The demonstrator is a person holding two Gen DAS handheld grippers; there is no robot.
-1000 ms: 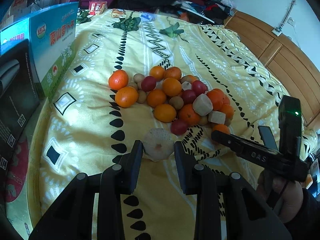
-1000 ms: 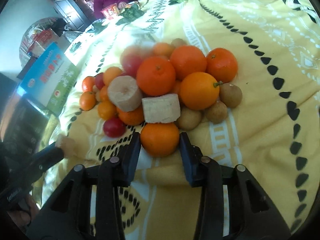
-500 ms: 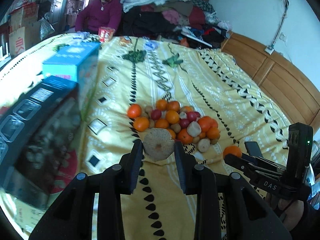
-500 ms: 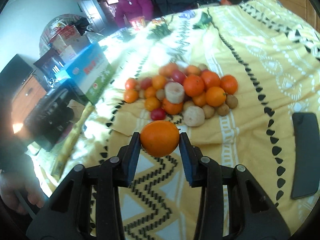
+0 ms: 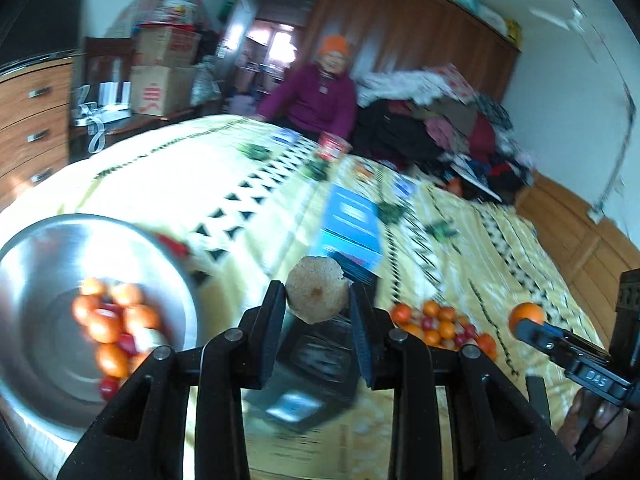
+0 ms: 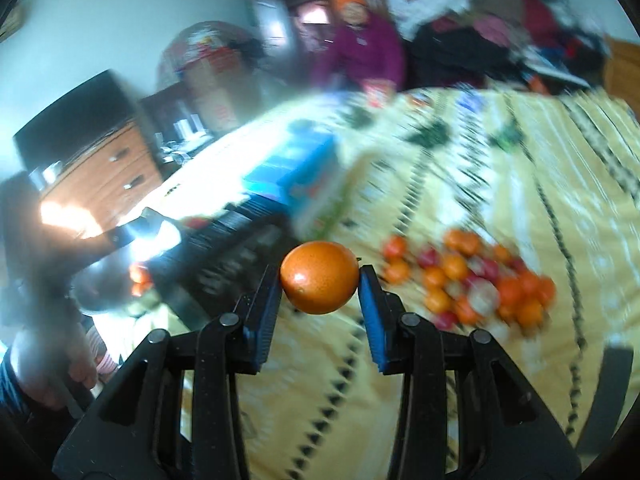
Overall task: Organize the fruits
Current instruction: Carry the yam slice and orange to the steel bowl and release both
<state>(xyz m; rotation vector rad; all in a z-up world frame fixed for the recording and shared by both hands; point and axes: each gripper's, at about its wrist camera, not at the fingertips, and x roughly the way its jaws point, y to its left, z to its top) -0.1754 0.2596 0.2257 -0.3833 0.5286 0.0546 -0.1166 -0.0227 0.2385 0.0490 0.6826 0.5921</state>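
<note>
- Fruits: orange (image 6: pixel 319 282) pinched in right gripper (image 6: pixel 319 286), pale brown round piece (image 5: pixel 316 289) pinched in left gripper (image 5: pixel 317 298), both held in the air over the bed (image 5: pixel 460 256); rest of pile (image 5: pixel 442 326) on the sheet.
- Steel bowl (image 5: pixel 172 268) w/ fruit sits low left.
- Risk: grips look shallow, near the tips, so a quick swing could roll either one out short of the bowl.
- Blur: can't ID the brown piece; bowl mostly hidden in right view.

Blue box (image 5: pixel 352 228) on yellow bedspread (image 5: pixel 460 264)

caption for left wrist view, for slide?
Left gripper carries a tan fruit piece toward a steel bowl of fruit.
</note>
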